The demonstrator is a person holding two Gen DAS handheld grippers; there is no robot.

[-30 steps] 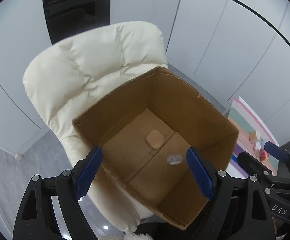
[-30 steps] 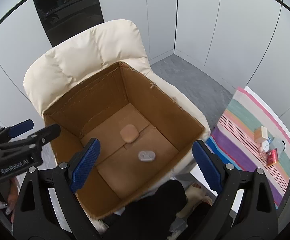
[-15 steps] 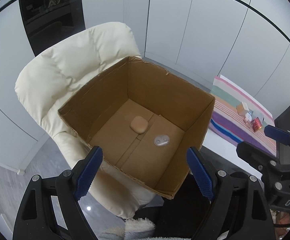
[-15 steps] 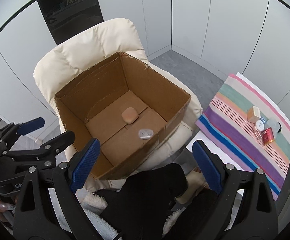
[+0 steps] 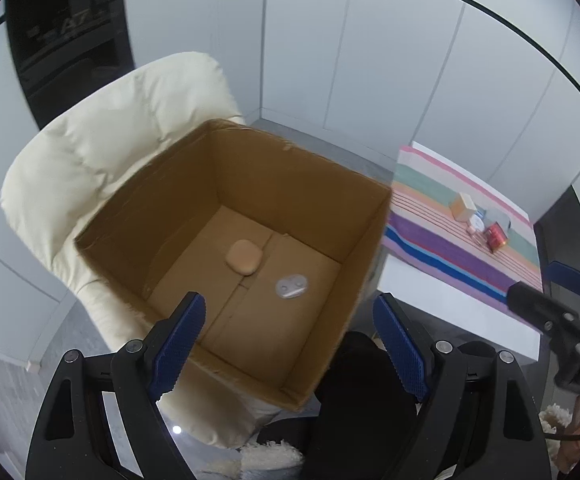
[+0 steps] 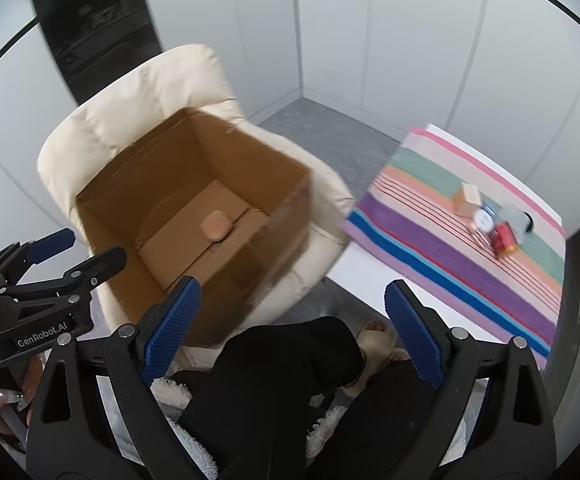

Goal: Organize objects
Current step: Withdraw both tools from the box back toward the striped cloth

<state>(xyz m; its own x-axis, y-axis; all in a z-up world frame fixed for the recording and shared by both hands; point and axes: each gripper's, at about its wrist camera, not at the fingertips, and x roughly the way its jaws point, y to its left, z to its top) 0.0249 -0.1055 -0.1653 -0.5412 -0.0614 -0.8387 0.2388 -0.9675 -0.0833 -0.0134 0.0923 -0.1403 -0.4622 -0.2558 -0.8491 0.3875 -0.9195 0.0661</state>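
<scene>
A cream padded armchair serves as the stand for an open brown cardboard box, which sits on its seat ahead of and partly between the left gripper's blue-ribbed fingers; the seat brings the box mouth up within easy reach of a drop. Ahead and to the right of both pairs of fingers, a white table carries a striped multicoloured cloth, on which the remaining small items stand grouped: a tan square carton, a red jar, a round white tin and a few more, too small to identify. These appear to be the stock awaiting sorting. Inside the box, ahead of the left fingers, lie a peach rounded-square pad and a clear flat plastic piece, apart from one another. The right gripper hangs over the person's dark-trousered legs, between box and table. Both grippers are spread wide with nothing between their pads. Judged: two items are deposited, and the next pick lies on the cloth.
</scene>
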